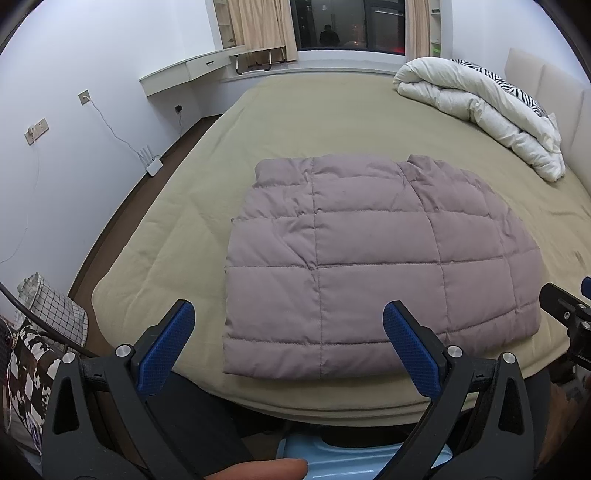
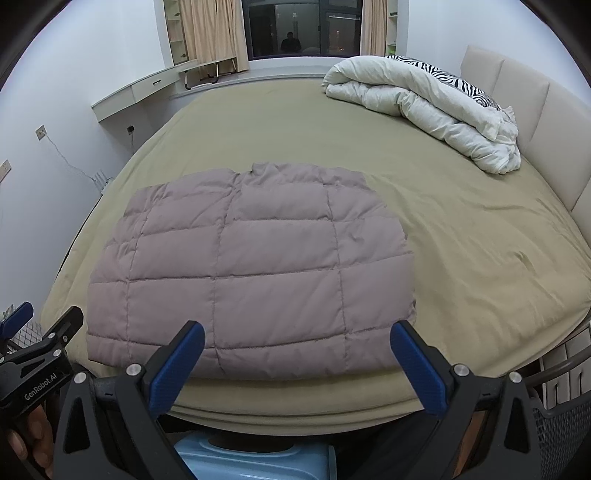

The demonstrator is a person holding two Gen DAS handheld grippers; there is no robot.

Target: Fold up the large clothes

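Left gripper (image 1: 288, 317), jaws spread wide with nothing between them, held above the near edge of the bed (image 1: 177, 229). A folded mauve quilted jacket (image 1: 369, 258) lies flat on the olive cover (its near hem by the bed edge). A white duvet (image 1: 480, 110) is bunched far right; part of the right gripper (image 1: 569, 317) shows at the right margin.

My left claw (image 1: 288, 339) and right claw (image 2: 297, 360) hung side by side, both spread wide, at the near edge of the bed (image 2: 461, 240). The folded jacket (image 1: 369, 258) lay flat on the bed just ahead of them, close to that near edge. A duvet (image 2: 424, 107) was heaped at the far right, against the headboard (image 2: 535, 122). A desk (image 1: 184, 70) stood along the left wall, and the window (image 1: 347, 22) was behind the bed. A bag (image 1: 51, 314) sat on the floor to my left.
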